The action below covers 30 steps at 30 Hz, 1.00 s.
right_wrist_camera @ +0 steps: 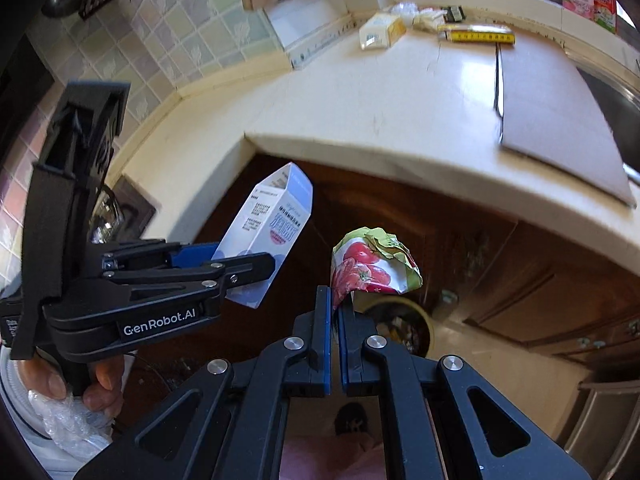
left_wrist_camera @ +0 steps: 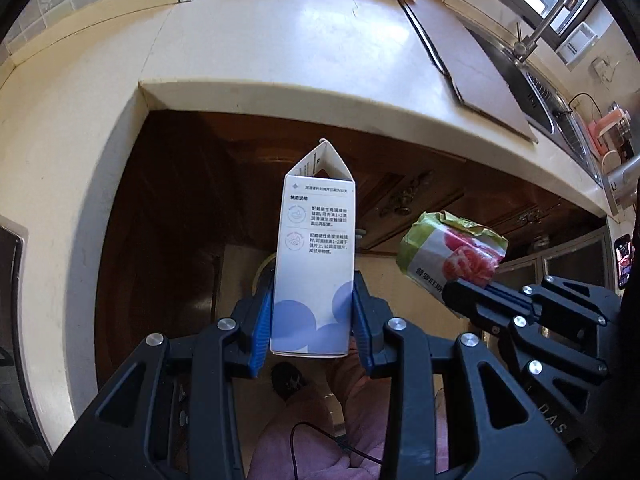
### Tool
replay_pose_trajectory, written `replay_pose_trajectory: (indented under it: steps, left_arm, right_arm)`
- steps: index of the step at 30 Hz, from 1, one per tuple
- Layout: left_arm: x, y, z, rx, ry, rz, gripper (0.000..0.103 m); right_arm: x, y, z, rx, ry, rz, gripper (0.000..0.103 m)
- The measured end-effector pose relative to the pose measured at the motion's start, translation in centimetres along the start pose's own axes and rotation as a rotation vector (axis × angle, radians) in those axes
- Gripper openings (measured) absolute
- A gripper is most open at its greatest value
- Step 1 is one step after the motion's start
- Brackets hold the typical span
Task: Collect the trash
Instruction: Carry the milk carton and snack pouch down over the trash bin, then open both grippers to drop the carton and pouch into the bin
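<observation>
left tool (left_wrist_camera: 313, 316) was clamped on the lower end of a white-and-blue carton (left_wrist_camera: 314, 268), blue pads (left_wrist_camera: 262, 324) pressed against both its sides, open top flap pointing away from the camera. carton was held in the air in front of the desk (left_wrist_camera: 280, 52) edge, above the dark wood cabinets (left_wrist_camera: 180, 208). from the right wrist view the same carton (right_wrist_camera: 270, 232) sat tilted, to the left of the other item.

right tool (right_wrist_camera: 334, 312) was nearly closed, pads pinching one edge of a crumpled green-and-red wrapper (right_wrist_camera: 370, 266); wrapper stuck up above the fingertips, also in the air below desk level. a bin (right_wrist_camera: 404, 324) with trash in it was on the floor just beyond the right tool, partly hidden by it.

on the desk, well apart from both tools: small white box (right_wrist_camera: 378, 32), yellow ruler-like strip (right_wrist_camera: 476, 34), brown board (right_wrist_camera: 556, 120) next to the sink (left_wrist_camera: 532, 80).
</observation>
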State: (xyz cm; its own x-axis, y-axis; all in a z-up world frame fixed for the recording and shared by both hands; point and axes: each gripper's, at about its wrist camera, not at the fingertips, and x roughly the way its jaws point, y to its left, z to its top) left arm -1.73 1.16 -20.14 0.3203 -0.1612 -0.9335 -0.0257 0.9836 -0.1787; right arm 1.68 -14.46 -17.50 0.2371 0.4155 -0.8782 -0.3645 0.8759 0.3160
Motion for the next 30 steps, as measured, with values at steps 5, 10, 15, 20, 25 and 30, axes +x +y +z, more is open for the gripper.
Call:
replay_pose_trajectory:
  steps: [5,10,15,20,25,30]
  left_arm:
    - [4.7,0.2,-2.6,-0.003,0.07,0.016,0.032]
    - [11.1,1.3,-4.9,-0.04,0.154,0.036,0.032]
    - [18.2,3.0,-6.4,-0.092,0.191,0.043,0.032]
    - [26.0,5.7,-7.6,-0.162,0.231,0.028,0.032]
    - [32.6,8.1,-8.5,-0.197,0.271,0.034,0.032]
    - [36.7,10.0,-8.9,-0.209,0.331,0.059,0.066]
  right_arm:
    - [4.2,-0.8,-3.5,0.054,0.088,-0.001,0.003]
    - [9.9,-2.8,-7.0,0.111,0.182,0.0,0.003]
    - [17.0,-5.9,-9.6,0.168,0.244,-0.001,0.003]
    - [24.6,-9.4,-11.7,0.211,0.292,-0.006,0.003]
    - [32.0,-11.7,-13.3,0.211,0.338,-0.006,0.003]
    - [38.4,-13.1,-13.4,0.22,0.405,0.004,0.015]
